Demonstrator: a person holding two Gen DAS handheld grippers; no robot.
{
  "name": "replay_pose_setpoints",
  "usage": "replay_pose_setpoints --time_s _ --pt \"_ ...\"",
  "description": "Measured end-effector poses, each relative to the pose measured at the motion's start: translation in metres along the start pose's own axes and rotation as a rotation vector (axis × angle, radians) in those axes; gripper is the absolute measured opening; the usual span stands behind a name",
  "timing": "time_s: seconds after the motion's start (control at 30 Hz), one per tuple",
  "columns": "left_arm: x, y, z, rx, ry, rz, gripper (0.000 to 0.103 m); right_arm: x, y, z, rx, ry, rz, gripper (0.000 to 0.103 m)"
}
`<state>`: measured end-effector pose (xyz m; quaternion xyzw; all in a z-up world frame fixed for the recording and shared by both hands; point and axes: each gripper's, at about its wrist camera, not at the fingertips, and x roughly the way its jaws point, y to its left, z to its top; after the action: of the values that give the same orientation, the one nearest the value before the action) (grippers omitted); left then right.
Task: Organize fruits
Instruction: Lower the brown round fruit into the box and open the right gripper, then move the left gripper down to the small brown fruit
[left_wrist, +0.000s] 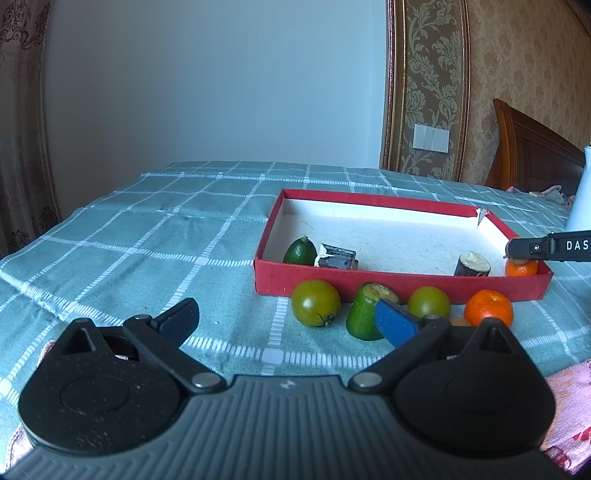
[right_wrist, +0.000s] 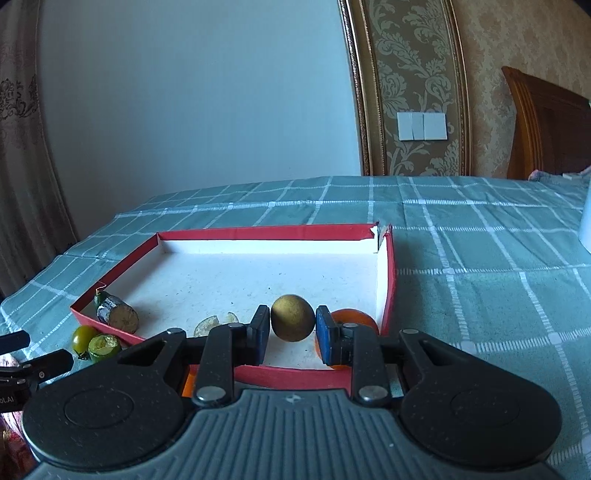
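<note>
- My left wrist view: low over the checked tablecloth (left_wrist: 147, 229), facing the wall, red tray (left_wrist: 402, 286) near, ahead-right.
- Right wrist view: closer, looking over the tray's (right_wrist: 295, 376) near wall.
- Both share tray, wall switch (left_wrist: 431, 137).

My right claw (right_wrist: 291, 330) pinches a round brown-gold fruit (right_wrist: 291, 322) above the red box (left_wrist: 402, 286), which holds a cucumber end (left_wrist: 300, 251), two dark cut stubs and an orange (left_wrist: 521, 268). Outside its front wall sit two green tomatoes, a cucumber stub (left_wrist: 365, 310) and a second orange (left_wrist: 488, 307).
</note>
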<state>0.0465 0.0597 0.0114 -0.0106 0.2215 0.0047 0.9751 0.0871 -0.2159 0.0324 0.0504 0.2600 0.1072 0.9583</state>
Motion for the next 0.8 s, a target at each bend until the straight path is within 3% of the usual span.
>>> replay_pose_setpoints --time_s 0.47,0.8 --pt "0.000 0.001 -0.001 -0.001 0.000 -0.005 0.102 -0.039 -0.013 -0.006 0.061 -0.094 -0.003 0.026" --pt "-0.001 -0.002 -0.001 0.008 0.003 0.010 0.103 -0.050 -0.035 -0.048 0.203 -0.017 0.028 0.027"
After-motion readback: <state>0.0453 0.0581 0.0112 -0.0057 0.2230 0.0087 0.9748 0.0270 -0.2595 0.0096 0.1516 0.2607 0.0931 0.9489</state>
